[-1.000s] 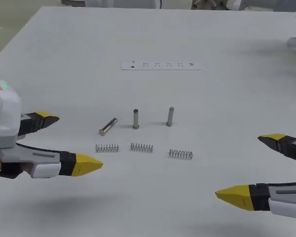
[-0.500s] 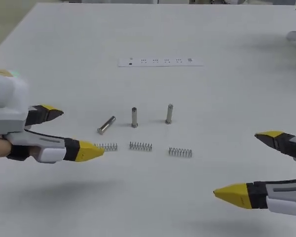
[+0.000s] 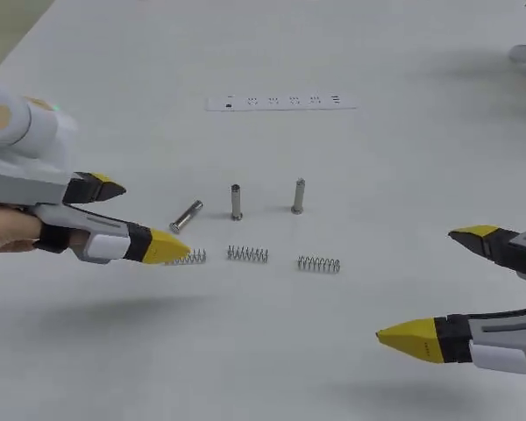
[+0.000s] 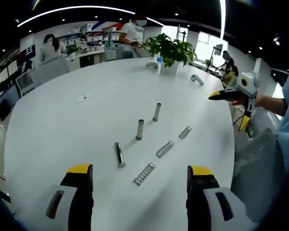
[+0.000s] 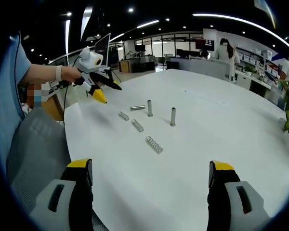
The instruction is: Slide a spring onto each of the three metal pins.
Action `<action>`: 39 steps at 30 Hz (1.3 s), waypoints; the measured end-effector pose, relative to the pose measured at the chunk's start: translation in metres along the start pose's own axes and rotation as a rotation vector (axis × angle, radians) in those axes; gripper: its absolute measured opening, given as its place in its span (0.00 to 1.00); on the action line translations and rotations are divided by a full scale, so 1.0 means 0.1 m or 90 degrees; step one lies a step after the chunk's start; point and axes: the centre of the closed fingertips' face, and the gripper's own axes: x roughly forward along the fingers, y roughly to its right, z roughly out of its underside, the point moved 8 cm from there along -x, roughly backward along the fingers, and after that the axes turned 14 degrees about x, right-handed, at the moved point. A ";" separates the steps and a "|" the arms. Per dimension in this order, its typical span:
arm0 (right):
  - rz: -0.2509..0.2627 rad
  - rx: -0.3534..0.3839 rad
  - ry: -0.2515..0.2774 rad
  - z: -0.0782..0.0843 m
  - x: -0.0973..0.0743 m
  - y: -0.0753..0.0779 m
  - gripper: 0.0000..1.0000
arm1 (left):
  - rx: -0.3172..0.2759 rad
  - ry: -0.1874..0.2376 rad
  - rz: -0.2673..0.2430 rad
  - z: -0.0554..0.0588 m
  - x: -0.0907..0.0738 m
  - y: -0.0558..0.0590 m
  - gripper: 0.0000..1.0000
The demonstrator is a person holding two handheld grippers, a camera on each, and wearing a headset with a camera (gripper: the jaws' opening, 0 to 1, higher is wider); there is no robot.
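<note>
Left gripper [image 3: 147, 217] advanced to leftmost spring [image 3: 193, 256] | right gripper [image 3: 423, 283] unmoved | all fingers open, empty

An open-plan office: desks [image 5: 197, 65], ceiling lights [image 5: 149, 23], potted plant [image 4: 171, 48], people working.

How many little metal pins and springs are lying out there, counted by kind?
Metal pins: 3 (two upright, one lying flat)
Springs: 3 (all lying flat)
Total: 6
</note>
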 end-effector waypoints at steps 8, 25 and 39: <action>0.006 0.001 -0.009 0.06 0.00 0.01 1.00 | -0.014 -0.033 0.003 -0.02 0.11 -0.12 0.67; 0.008 0.004 -0.015 0.07 0.01 0.02 1.00 | -0.043 -0.068 -0.004 -0.06 0.38 -0.30 0.51; 0.012 0.009 -0.021 0.10 0.01 0.05 0.99 | -0.047 -0.103 -0.010 -0.04 0.56 -0.46 0.45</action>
